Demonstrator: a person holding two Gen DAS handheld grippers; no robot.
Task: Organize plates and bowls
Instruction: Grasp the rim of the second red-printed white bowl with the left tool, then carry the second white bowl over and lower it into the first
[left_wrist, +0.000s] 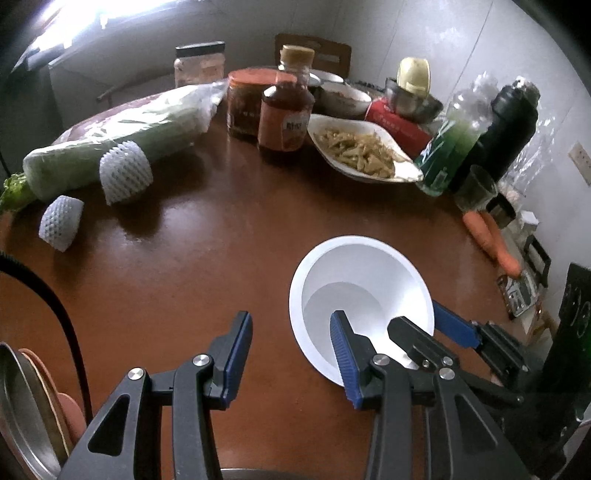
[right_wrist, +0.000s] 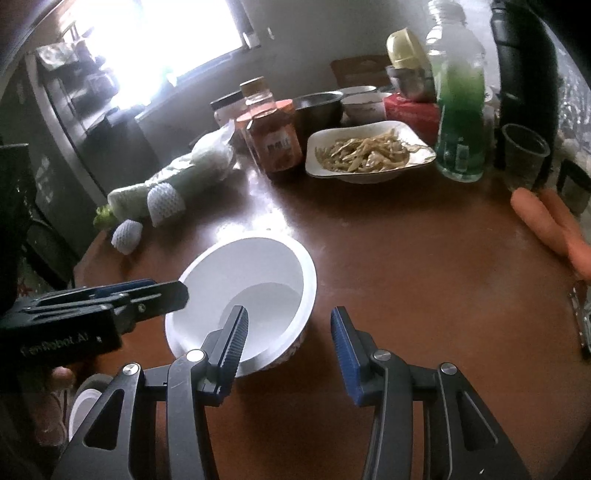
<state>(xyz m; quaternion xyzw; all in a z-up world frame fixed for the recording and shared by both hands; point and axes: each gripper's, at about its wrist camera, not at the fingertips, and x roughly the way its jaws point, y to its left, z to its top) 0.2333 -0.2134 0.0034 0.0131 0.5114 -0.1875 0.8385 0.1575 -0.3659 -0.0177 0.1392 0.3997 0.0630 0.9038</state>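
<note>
Your left tool (left_wrist: 291, 354) is spread wide over the brown counter (left_wrist: 192, 266), one finger above the inside of the white bowl (left_wrist: 360, 295) and the other over bare wood; nothing is between them. Your right tool (right_wrist: 290, 345) is open too, straddling the bowl's (right_wrist: 255, 284) near rim with its left finger inside and its right finger outside; no pad presses the wall. The bowl sits upright and empty near the counter's front edge. Farther back stand the plate of stir-fried strips (left_wrist: 364, 149), an orange sauce bottle (left_wrist: 284, 118) and a green drink bottle (right_wrist: 460, 122). Two carrots (right_wrist: 554, 225) lie to the right.
</note>
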